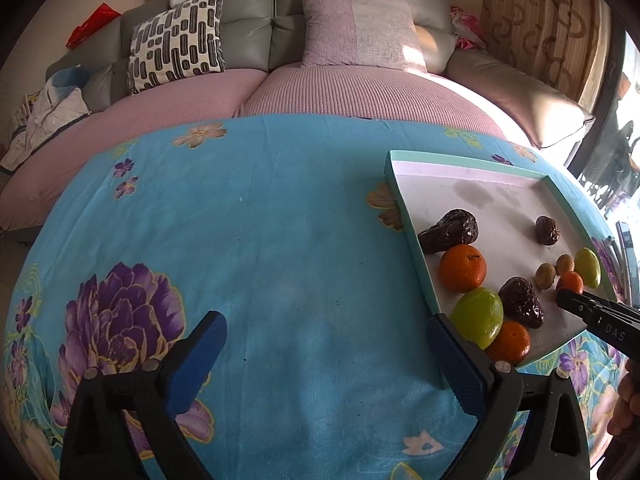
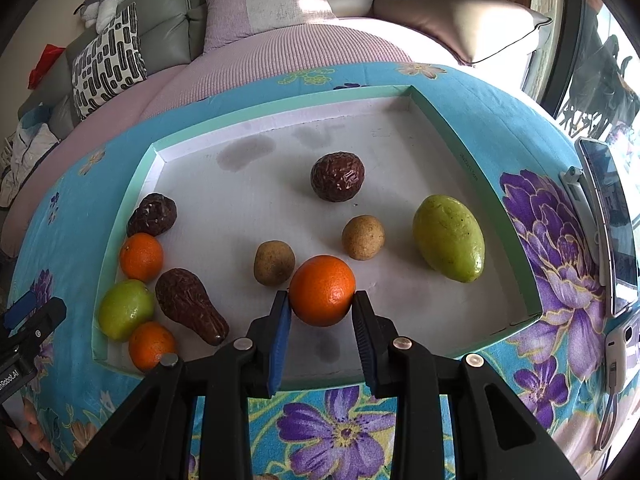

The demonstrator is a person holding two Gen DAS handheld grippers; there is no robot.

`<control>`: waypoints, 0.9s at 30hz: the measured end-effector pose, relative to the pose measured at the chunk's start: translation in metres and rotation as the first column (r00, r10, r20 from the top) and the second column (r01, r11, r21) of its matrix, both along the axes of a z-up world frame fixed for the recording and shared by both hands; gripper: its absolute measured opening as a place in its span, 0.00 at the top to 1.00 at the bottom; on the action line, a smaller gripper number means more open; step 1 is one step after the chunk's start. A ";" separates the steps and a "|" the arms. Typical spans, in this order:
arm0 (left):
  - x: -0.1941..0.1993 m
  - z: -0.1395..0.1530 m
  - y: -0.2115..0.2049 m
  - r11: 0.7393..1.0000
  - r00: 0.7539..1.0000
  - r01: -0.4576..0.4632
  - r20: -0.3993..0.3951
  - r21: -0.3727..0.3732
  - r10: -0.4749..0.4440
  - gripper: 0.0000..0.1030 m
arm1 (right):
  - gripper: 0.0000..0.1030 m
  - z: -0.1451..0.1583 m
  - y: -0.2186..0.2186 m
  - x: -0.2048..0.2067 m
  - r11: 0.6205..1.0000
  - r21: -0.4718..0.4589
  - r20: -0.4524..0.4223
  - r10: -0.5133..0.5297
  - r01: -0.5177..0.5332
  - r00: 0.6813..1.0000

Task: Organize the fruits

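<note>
A white tray with a mint rim (image 2: 132,184) (image 1: 404,200) holds the fruit. My right gripper (image 2: 321,300) is shut on an orange (image 2: 322,290) (image 1: 570,282) near the tray's front edge; I cannot tell whether it is lifted. Around it lie two brown kiwis (image 2: 274,262) (image 2: 363,237), a green mango (image 2: 448,238) and a dark wrinkled fruit (image 2: 337,176). At the tray's left side cluster two oranges (image 2: 141,256) (image 2: 151,345), a green fruit (image 2: 126,308) and two dark fruits (image 2: 190,306) (image 2: 152,214). My left gripper (image 1: 326,324) is open over the cloth, left of the tray.
The table wears a blue flowered cloth (image 1: 260,220). A phone on a stand (image 2: 608,220) sits right of the tray. Behind the table is a sofa (image 1: 320,88) with cushions. A hand (image 1: 628,400) holds the right gripper.
</note>
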State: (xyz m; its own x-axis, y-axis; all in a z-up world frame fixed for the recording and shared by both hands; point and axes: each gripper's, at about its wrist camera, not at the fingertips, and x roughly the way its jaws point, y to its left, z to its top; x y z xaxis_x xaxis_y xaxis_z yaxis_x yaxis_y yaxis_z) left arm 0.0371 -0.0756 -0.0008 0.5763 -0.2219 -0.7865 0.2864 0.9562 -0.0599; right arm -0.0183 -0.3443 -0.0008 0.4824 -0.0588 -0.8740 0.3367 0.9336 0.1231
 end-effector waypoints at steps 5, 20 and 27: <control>-0.008 -0.003 0.006 1.000 1.000 -0.001 -0.003 0.010 0.001 0.00 | 0.68 -0.001 0.002 0.002 1.000 -0.017 -0.004 0.002 -0.002 1.000; -0.026 0.002 0.015 1.000 1.000 0.011 -0.006 0.008 -0.011 0.00 | 0.49 0.017 0.015 -0.012 0.997 -0.081 0.046 -0.017 0.021 0.999; -0.038 0.006 0.016 0.999 1.000 0.008 0.014 0.052 -0.008 0.00 | 0.14 0.031 0.053 -0.031 0.996 -0.085 0.126 0.048 -0.038 0.991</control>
